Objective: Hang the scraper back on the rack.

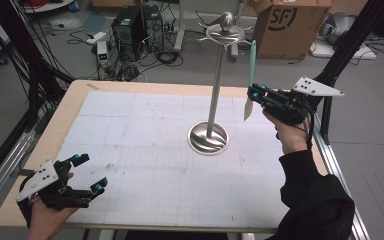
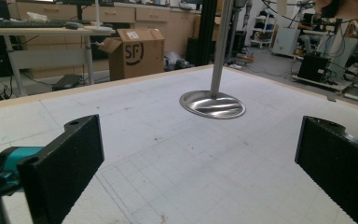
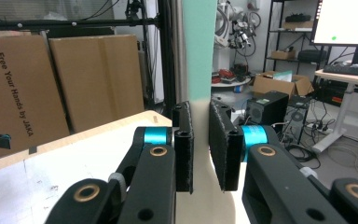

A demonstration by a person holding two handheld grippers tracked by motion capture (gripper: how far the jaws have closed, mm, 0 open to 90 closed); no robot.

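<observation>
Fingers of the left gripper [image 1: 86, 174] are spreading wide and idle at the table's [image 1: 140, 150] near left corner, leaving the right free to work. Farther right, the right gripper [image 1: 253, 93] is pinching a spatula [image 1: 250, 80] upright (teal handle topmost), probably for hooking onto the metal stand [image 1: 215, 90] beyond.

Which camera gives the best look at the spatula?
The high view: the whole spatula shows upright in the right claw. The right gripper view shows just its middle between the jaws.
</observation>
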